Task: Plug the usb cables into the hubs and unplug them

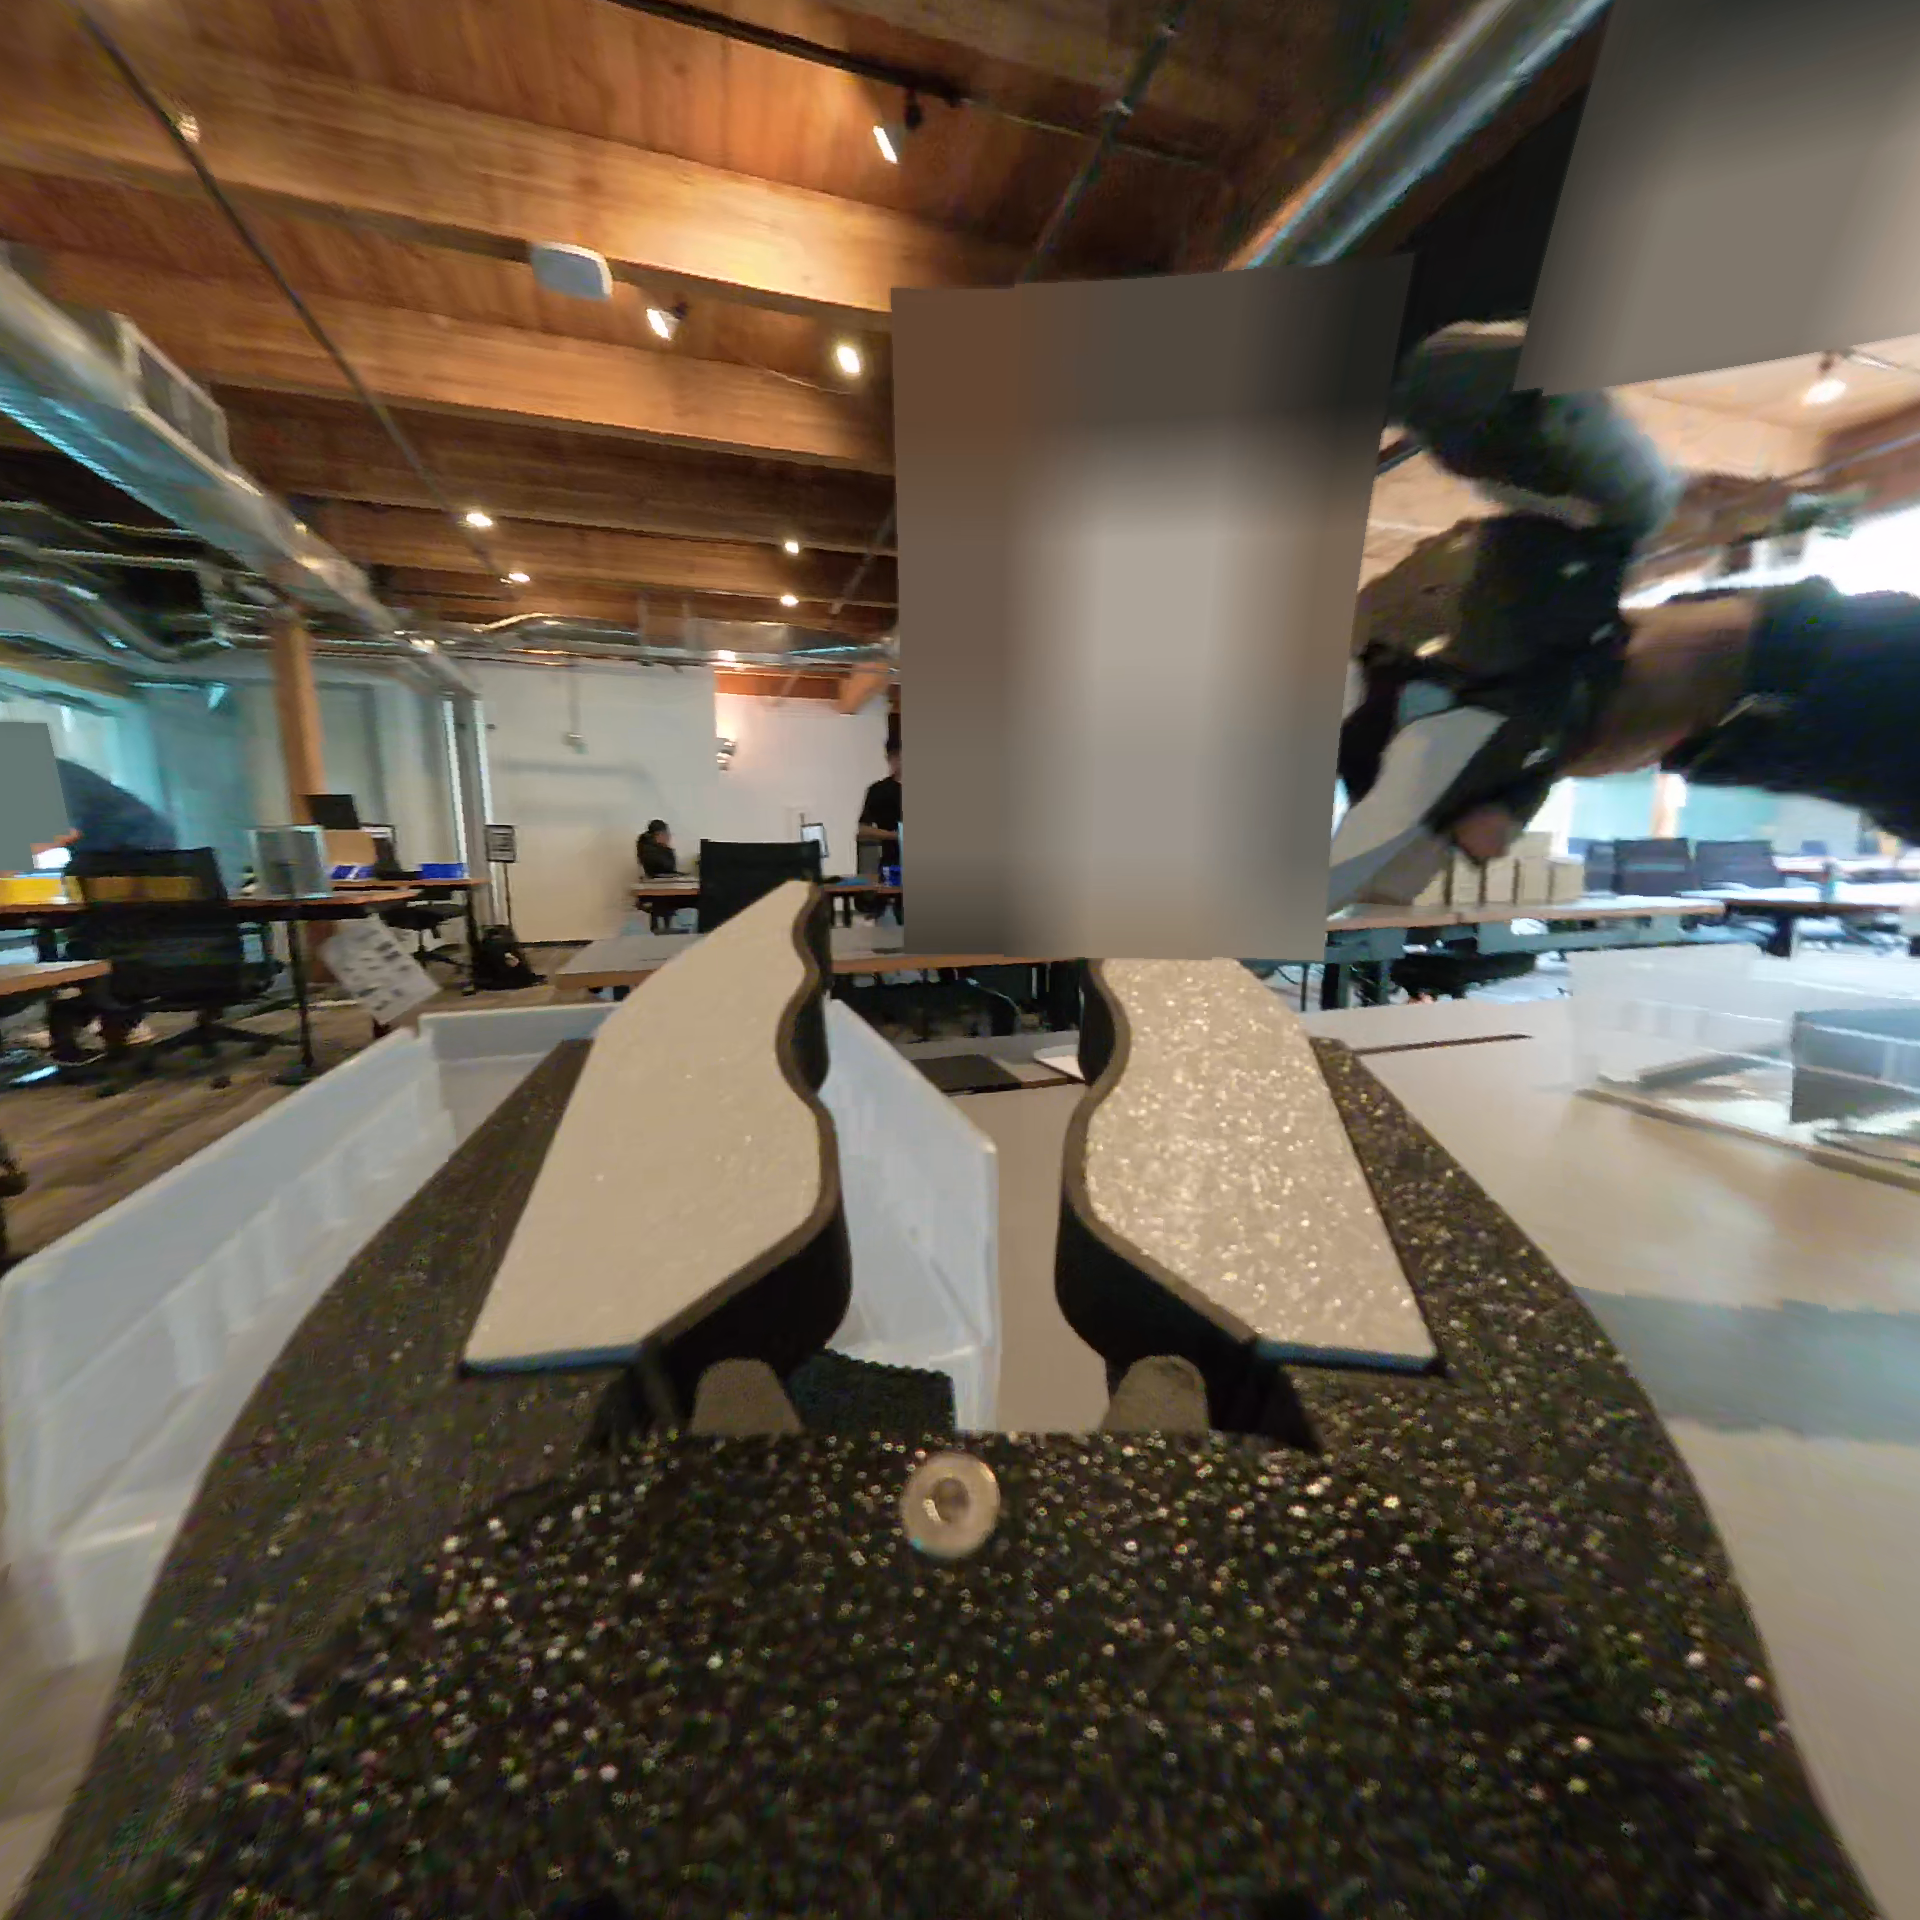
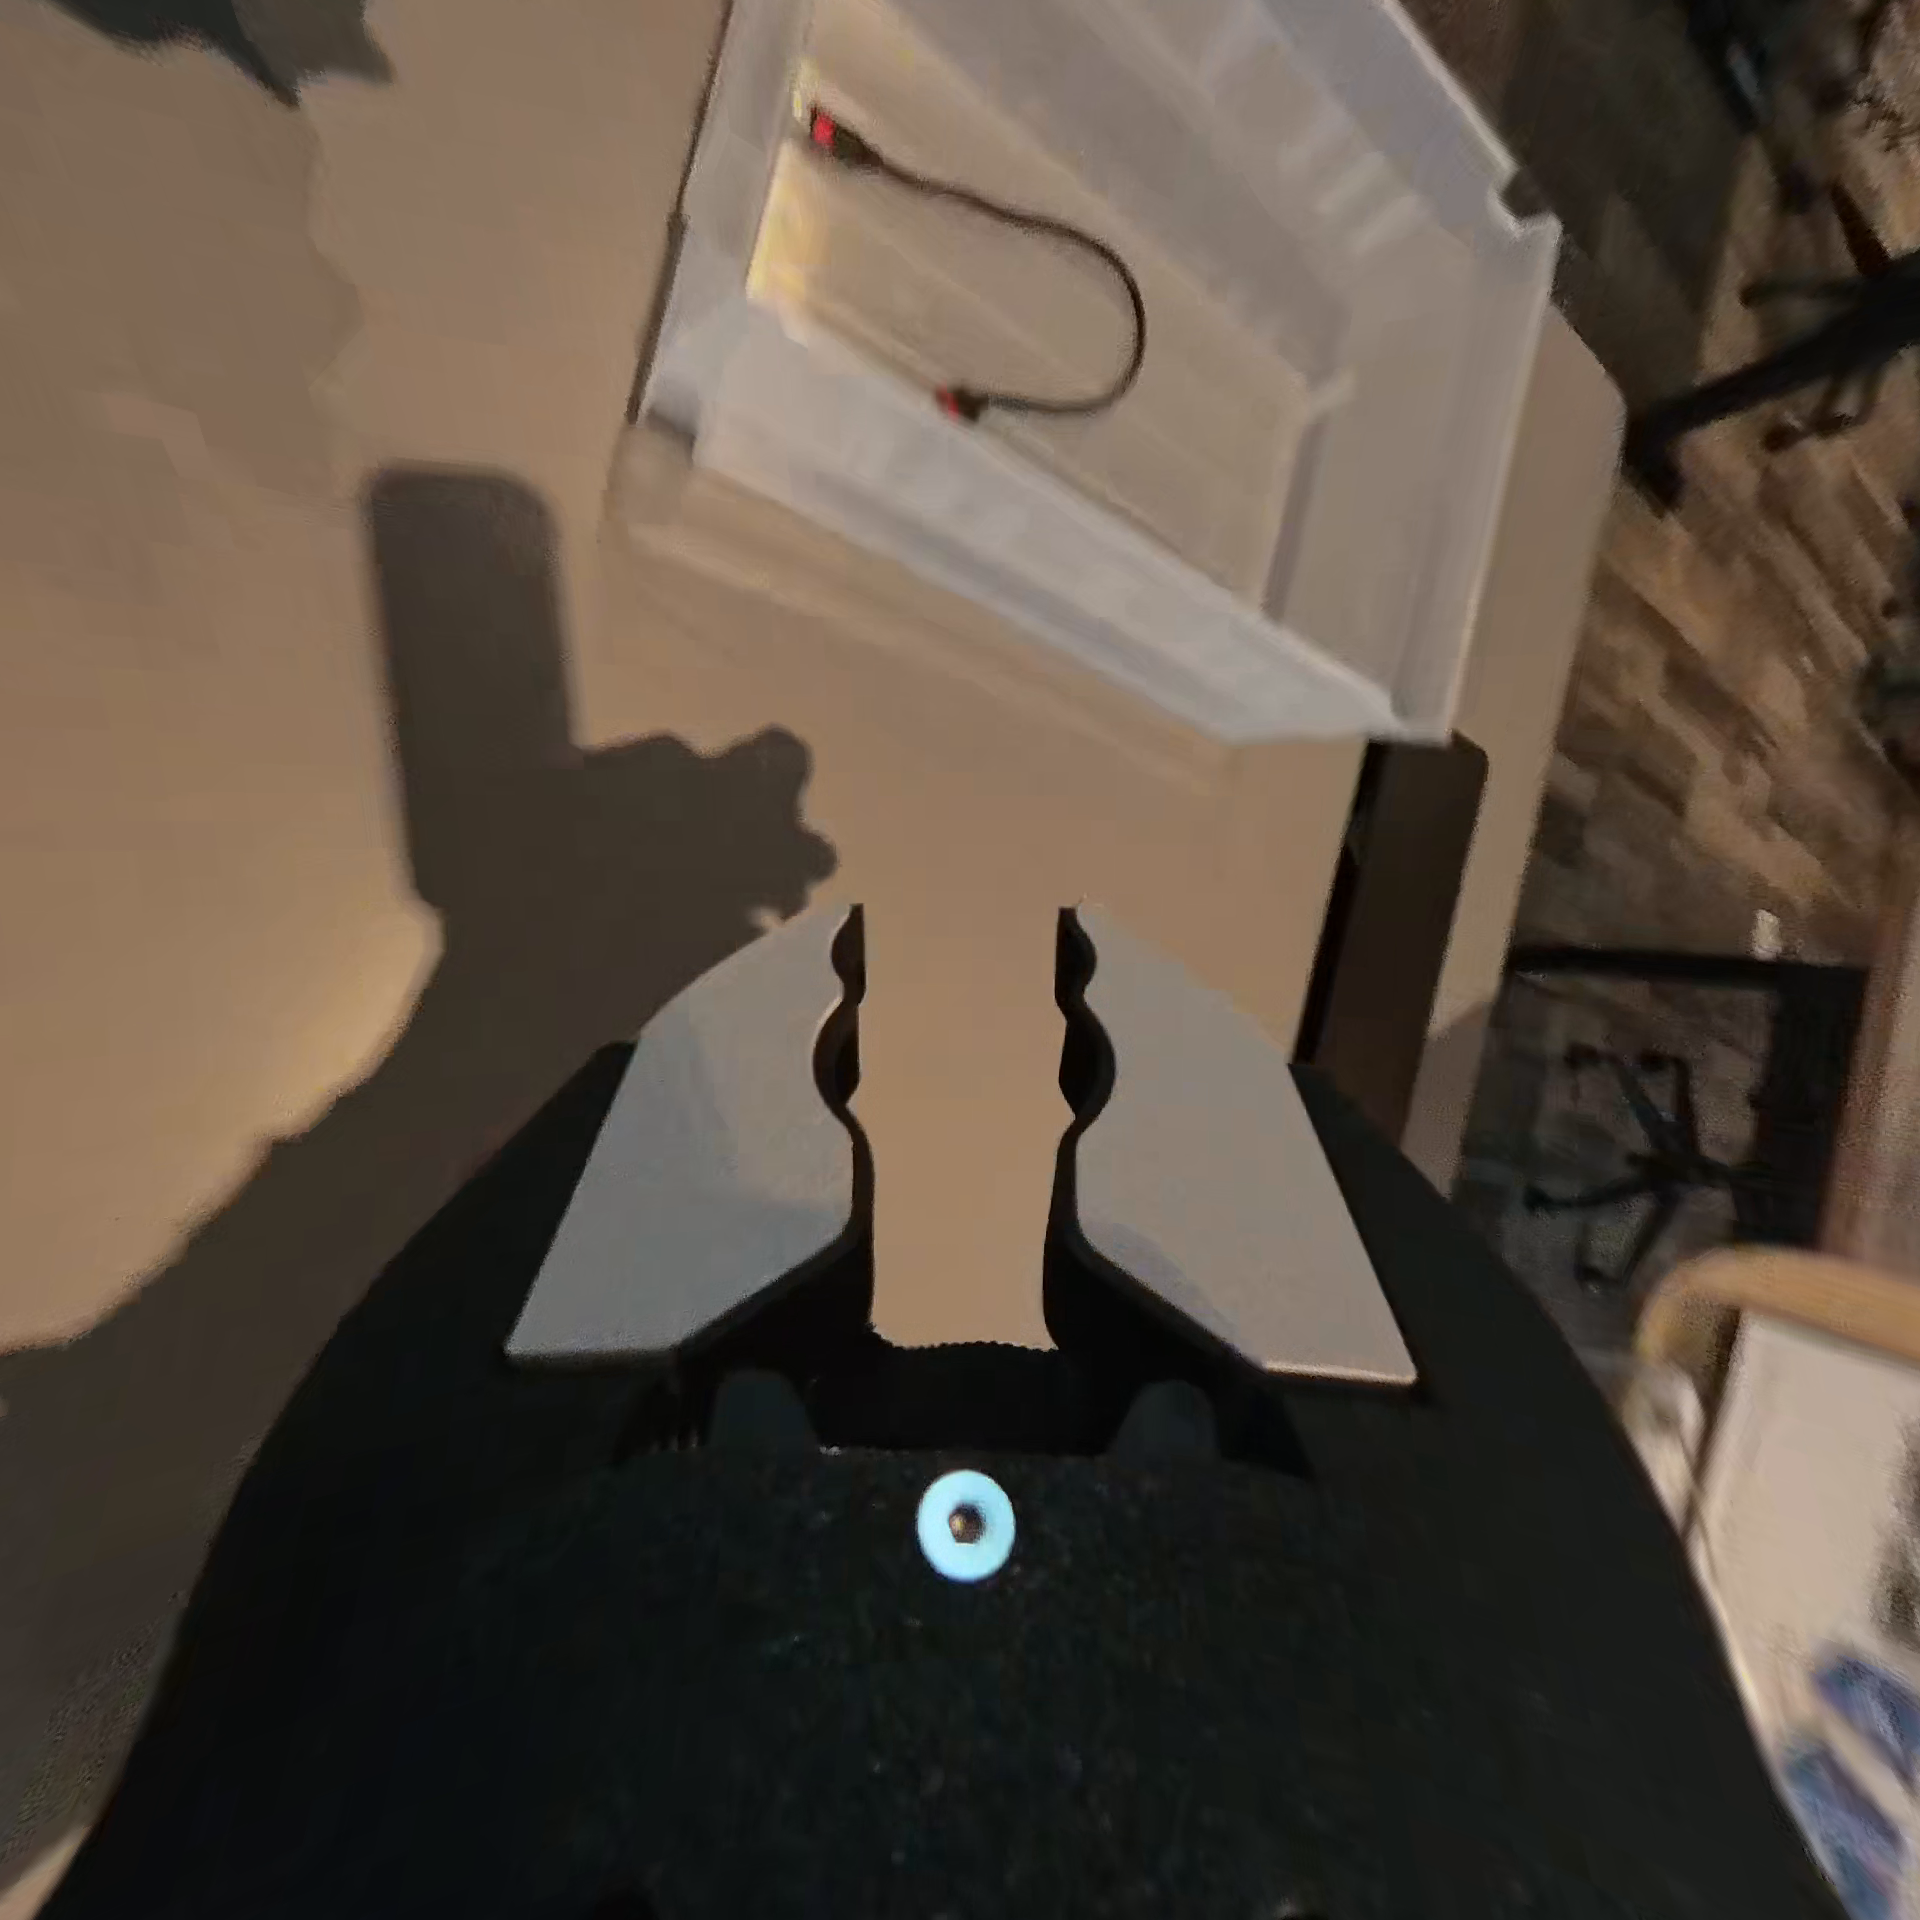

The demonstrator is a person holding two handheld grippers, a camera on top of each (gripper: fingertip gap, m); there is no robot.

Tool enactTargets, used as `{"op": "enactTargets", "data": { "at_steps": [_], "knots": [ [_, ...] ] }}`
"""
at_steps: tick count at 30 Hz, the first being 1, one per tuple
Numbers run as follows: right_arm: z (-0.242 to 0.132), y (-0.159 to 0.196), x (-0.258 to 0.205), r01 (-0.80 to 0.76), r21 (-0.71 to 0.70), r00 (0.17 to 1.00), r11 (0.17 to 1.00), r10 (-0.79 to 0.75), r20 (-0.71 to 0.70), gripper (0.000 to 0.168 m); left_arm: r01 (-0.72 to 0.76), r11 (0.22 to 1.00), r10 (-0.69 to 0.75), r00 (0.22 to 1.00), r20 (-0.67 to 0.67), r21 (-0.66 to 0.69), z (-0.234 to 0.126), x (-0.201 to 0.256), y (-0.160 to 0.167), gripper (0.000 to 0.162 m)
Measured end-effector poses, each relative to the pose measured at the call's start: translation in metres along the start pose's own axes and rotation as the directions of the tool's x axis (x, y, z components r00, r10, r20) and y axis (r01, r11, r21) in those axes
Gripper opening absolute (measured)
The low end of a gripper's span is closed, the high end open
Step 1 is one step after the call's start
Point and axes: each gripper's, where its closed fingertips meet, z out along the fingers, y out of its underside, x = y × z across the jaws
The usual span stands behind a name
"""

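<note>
Left wrist view: the left tool (image 1: pixel 951 997) is held level above the pale worktop (image 1: pixel 1558 1195), its two fingers (image 1: pixel 675 1132) spread apart with nothing between them. A translucent white bin (image 1: pixel 208 1226) sits on the worktop under and to the left of the tool, one of its walls rising between the fingers. Farther off at upper right, the right tool (image 1: pixel 1392 831) appears in a person's hand (image 1: pixel 1683 665), raised above the worktop and blurred by motion. Beyond lies an open office under wooden ceiling beams (image 1: pixel 520 208), with desks and black office chairs (image 1: pixel 166 935).

Right wrist view: the right tool (image 2: pixel 961 925) looks down on the worktop (image 2: pixel 208 416) from above, its fingers (image 2: pixel 727 1143) parted and gripping nothing; only bare surface shows in the gap. The translucent bin (image 2: pixel 1351 665) sits farther ahead near the worktop's edge. Inside it lies a black usb cable (image 2: pixel 1091 260), curved in a loop, with a red-marked plug at each end. A pale, flat item next to the cable may be a hub (image 2: pixel 790 249), though the blur makes that uncertain. The cable is well apart from both tools. Dark shadows (image 2: pixel 468 675) fall across the worktop to the left, and wood flooring (image 2: pixel 1714 831) shows on the right.
</note>
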Motion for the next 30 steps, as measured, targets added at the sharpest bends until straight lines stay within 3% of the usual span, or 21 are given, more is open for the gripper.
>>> {"op": "enactTargets", "data": {
  "at_steps": [4,6,13,19,30],
  "knots": [
    [0.086,-0.059,0.019,-0.101,-0.011,0.983,0.995,0.102,0.151,0.035,0.035,0.999,-0.036,0.999,0.037,0.033,-0.007,-0.013,0.0,0.044],
    [0.127,-0.076,0.037,-0.152,-0.067,0.976,0.986,0.16,0.148,0.035,0.051,0.997,-0.054,0.997,0.048,0.055,-0.009,-0.016,-0.001,0.044],
    [0.228,-0.088,0.068,-0.405,-0.368,0.879,0.837,0.467,0.096,0.021,0.093,0.985,-0.109,0.989,0.104,0.145,-0.023,-0.035,-0.012,0.042],
    [0.263,-0.079,0.058,-0.385,-0.511,0.85,0.768,0.512,0.129,0.023,0.103,0.973,-0.133,0.982,0.137,0.207,-0.033,-0.046,-0.02,0.036],
    [0.282,-0.089,0.053,-0.431,-0.532,0.792,0.728,0.588,0.162,0.026,0.125,0.966,-0.159,0.978,0.134,0.228,-0.036,-0.049,-0.022,0.036]
  ]
}}
